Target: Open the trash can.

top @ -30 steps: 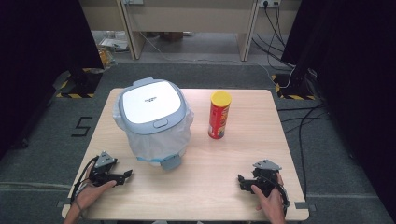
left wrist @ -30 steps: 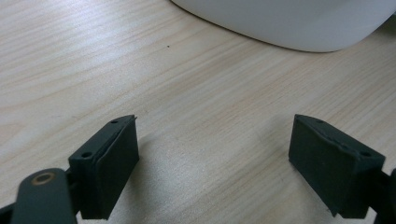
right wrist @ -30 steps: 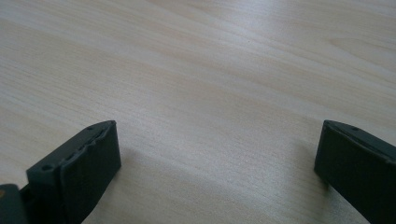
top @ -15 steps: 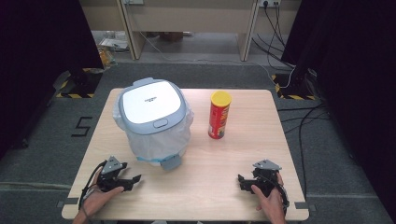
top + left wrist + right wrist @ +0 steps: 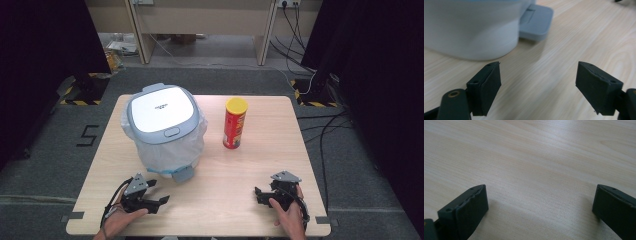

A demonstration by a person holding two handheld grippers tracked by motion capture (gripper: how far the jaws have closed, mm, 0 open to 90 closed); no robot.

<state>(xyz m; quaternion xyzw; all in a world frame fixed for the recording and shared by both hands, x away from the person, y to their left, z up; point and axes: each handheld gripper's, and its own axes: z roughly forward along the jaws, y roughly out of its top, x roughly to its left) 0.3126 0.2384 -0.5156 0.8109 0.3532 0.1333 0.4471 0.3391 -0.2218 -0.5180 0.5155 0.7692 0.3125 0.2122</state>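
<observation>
bin (image 5: 162, 127), white, grey-lidded, bag-lined

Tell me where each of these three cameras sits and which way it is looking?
High view: above the near table edge, looking forward and down on the light wooden table, white lidded pedal bin, red crisp tube, both hands and grippers.
Left gripper view: rides the left gripper, low over the wood, facing the bin's base; open black jaws show.
Right gripper view: rides the right gripper, facing bare wood between open jaws.
Shared: high and left gripper views both show the bin's grey pedal.
</observation>
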